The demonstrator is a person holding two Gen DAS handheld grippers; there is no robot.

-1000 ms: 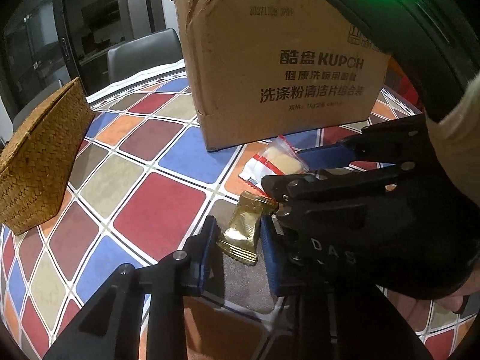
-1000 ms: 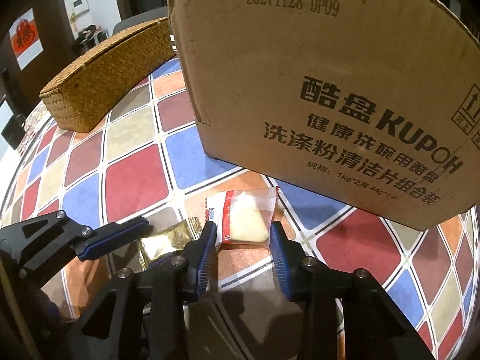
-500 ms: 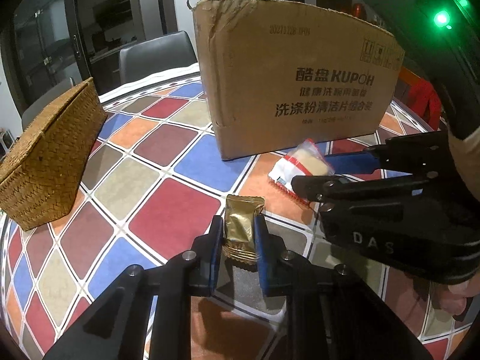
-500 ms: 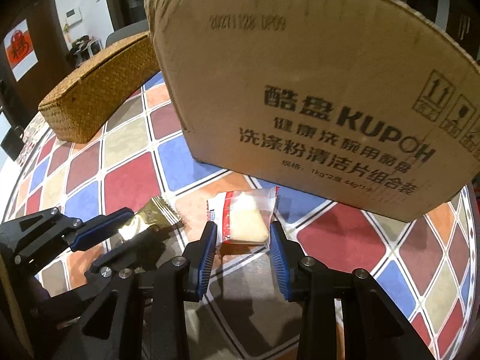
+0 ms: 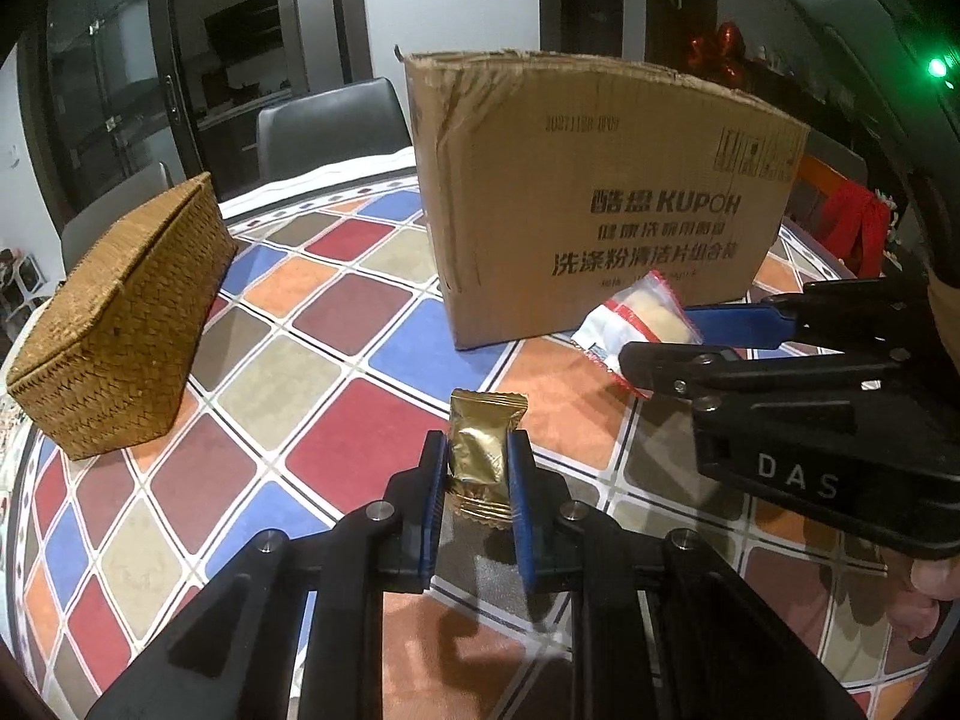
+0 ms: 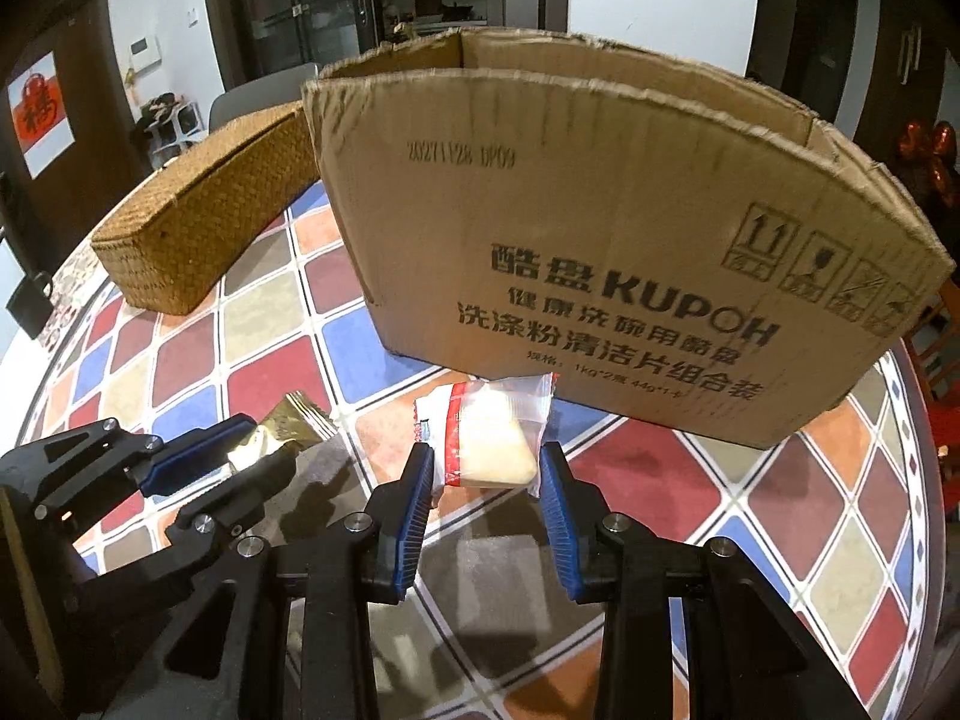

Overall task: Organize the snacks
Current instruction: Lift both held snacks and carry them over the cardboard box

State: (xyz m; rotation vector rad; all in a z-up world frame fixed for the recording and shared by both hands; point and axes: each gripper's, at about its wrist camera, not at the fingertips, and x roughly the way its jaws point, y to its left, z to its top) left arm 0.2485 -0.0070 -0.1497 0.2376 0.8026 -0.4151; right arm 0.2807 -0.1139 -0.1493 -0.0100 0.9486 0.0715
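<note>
A: Left gripper (image 5: 477, 468) first: its blue pads are squeezed tight on the gold-wrapped snack (image 5: 483, 450), packet standing upright between them, clear of the cloth!

B: And the right gripper (image 6: 486, 474)? Narrow gap, both pads pressed against the clear packet with the red stripe (image 6: 489, 435), pale snack inside. That one's gripped too.

A: Seen from the left wrist, the right gripper sits at three o'clock, with its packet poking out toward one o'clock.

B: From the right wrist, the left gripper is down at nine o'clock, gold foil showing between its fingers.

A: Further out, the open cardboard box (image 6: 600, 240) stands at twelve o'clock, just behind the clear packet.

B: Woven basket (image 5: 126, 324) at ten o'clock in the left view, well apart from the box. Everything rests on the chequered tablecloth (image 5: 354, 426).

A: A dark chair (image 5: 327, 132) sits behind the table at eleven.
</note>
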